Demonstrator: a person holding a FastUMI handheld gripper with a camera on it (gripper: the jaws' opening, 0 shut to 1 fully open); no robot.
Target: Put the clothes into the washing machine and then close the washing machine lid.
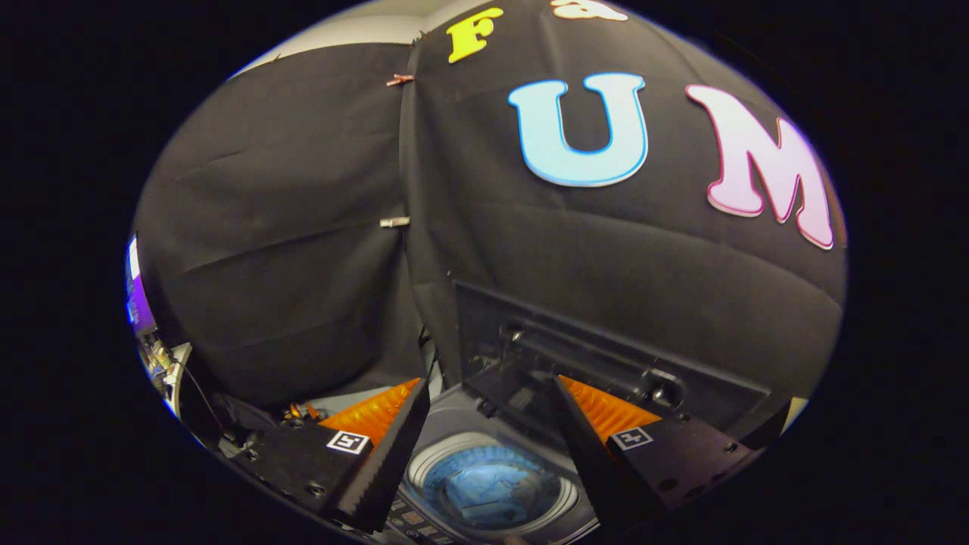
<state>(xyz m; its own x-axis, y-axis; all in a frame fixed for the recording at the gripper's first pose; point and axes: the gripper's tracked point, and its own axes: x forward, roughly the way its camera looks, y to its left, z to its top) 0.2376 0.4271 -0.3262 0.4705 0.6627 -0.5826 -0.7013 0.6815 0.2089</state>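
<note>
We are holding the fingers [484, 446] wide and empty above the washer [492, 484], the clothes [484, 488] lying in its drum between them and the lid [606, 356] standing open just beyond, so a careless pull could slam it.

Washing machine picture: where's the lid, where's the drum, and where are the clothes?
Lid [606, 356]: gripper view, on its dark inner face, standing open beyond the fingers.
Drum [568, 496]: gripper view, on its pale rim, between the open fingers.
Clothes [484, 488]: gripper view, on the blue fabric inside the drum.
</note>
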